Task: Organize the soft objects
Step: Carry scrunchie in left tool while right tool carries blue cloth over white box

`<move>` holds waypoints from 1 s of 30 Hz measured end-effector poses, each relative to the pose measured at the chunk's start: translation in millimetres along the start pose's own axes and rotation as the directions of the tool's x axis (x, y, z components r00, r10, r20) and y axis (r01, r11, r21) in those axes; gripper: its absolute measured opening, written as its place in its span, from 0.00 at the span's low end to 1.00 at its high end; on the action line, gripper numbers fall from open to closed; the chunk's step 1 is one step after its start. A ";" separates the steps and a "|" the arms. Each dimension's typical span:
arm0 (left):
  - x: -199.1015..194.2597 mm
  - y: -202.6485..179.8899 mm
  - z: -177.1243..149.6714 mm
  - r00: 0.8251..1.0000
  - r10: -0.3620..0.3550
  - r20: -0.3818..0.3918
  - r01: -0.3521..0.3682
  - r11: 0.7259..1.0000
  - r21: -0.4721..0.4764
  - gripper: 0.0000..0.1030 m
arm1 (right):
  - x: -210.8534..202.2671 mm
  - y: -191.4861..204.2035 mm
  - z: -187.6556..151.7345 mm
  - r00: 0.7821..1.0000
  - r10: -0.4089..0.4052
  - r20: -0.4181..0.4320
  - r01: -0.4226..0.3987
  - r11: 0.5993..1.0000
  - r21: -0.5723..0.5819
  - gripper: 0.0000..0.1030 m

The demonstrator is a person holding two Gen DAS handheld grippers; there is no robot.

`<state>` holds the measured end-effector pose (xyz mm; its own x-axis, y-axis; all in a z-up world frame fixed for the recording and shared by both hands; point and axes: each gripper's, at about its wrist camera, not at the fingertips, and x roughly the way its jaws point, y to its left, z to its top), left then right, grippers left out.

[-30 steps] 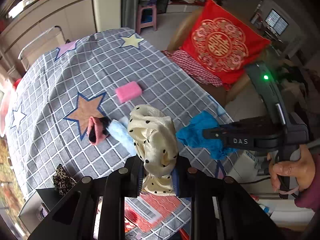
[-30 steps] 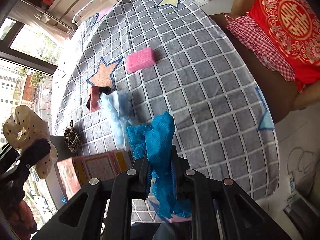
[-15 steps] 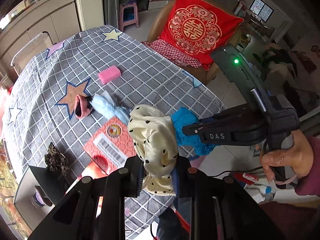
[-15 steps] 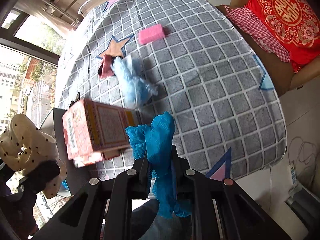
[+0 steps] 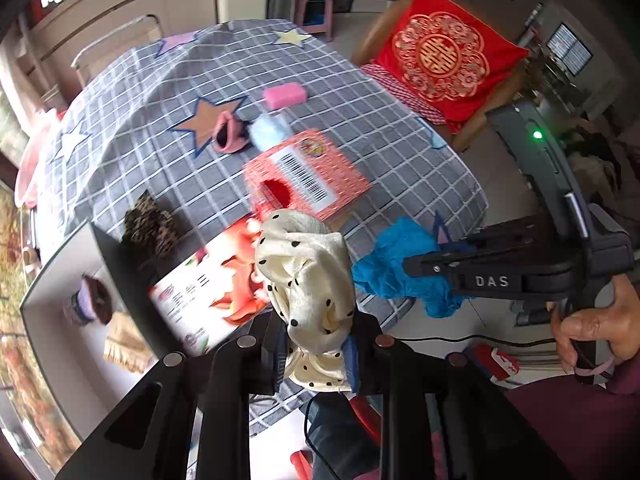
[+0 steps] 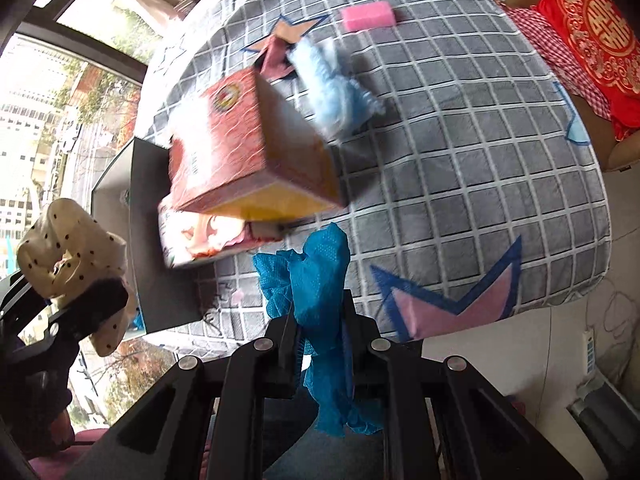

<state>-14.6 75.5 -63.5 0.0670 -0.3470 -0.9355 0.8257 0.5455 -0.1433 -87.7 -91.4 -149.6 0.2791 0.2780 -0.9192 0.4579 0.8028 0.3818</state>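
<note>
Table under grey checked cloth (image 5: 360,92) with star patches. On cloth: pink sponge (image 5: 285,95), pink sock (image 5: 226,134) touching pale blue fluffy cloth (image 5: 267,131), red box (image 5: 306,176) stacked on a printed box (image 5: 208,288), leopard-print scrunchie (image 5: 149,227) beside dark tray (image 5: 60,308).

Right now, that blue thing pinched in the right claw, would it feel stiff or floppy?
Probably floppy: the blue cloth bunches above the right claw and droops in loose folds below it. Likely light too, since a narrow pinch carries it all. It seems unlikely to slip, as the crinkled fabric is clamped tight.
</note>
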 end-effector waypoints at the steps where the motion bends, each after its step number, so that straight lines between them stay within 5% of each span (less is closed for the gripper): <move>1: -1.5 5.0 -4.0 1.000 0.007 0.002 -0.007 1.000 -0.017 0.25 | 1.6 4.7 -2.5 1.000 0.004 -0.003 -0.004 1.000 -0.009 0.16; 16: -24.8 72.6 -53.2 0.994 0.105 0.038 -0.093 0.966 -0.240 0.25 | 21.1 77.2 -15.1 0.999 0.016 -0.029 -0.020 0.987 -0.161 0.16; 30: -54.4 122.0 -91.8 0.977 0.193 0.090 -0.135 0.887 -0.441 0.25 | 31.9 155.2 -4.3 0.998 -0.010 -0.057 -0.012 0.927 -0.376 0.16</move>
<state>31.1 231.0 -59.8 0.2756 -0.3023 -0.9125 0.4763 0.8675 -0.1436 -11.4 44.3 -120.1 0.2254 0.2997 -0.9270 0.1037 0.9387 0.3287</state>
